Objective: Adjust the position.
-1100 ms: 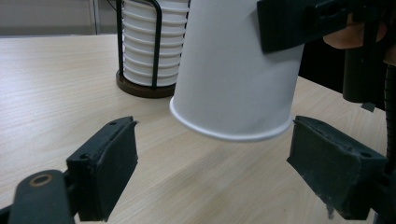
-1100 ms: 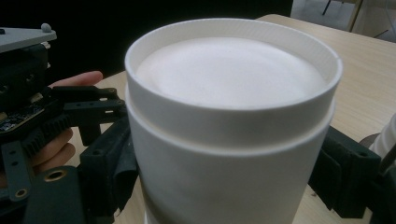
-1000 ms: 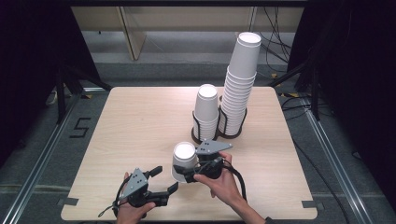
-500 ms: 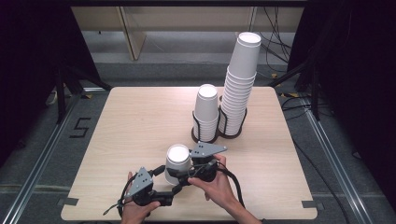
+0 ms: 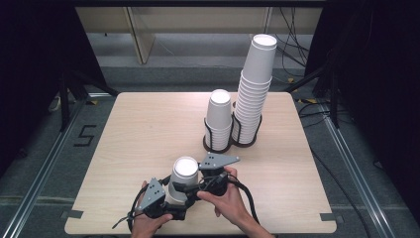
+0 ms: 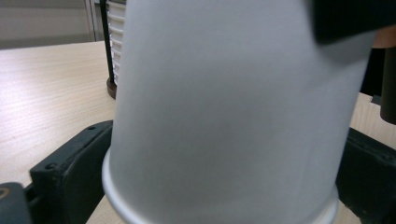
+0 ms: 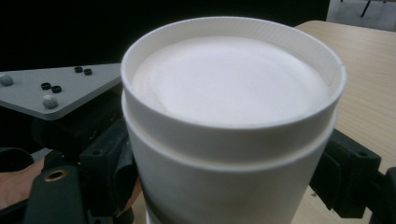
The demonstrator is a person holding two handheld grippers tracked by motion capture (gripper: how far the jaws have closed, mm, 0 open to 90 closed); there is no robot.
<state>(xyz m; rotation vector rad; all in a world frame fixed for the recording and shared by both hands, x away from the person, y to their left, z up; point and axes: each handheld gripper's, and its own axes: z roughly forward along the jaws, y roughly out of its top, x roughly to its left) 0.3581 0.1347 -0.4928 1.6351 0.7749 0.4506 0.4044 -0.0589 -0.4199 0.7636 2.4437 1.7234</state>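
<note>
Tabletop: both tools (image 5: 184,191) (spread) around cups (image 5: 182,179)

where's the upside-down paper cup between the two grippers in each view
High view: the upside-down cup stands low and centre on the table, between both grippers.
Left gripper view: its side wall spans most of the picture, rim at the bottom.
Right gripper view: its upturned base sits centre, close up; a second nested cup edge shows just below.
Shared landmark: the short cup stack in the black holder, behind the cup.

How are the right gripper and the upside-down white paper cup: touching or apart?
Touching: right gripper view shows the right gripper clamping the cup on both sides.
</note>
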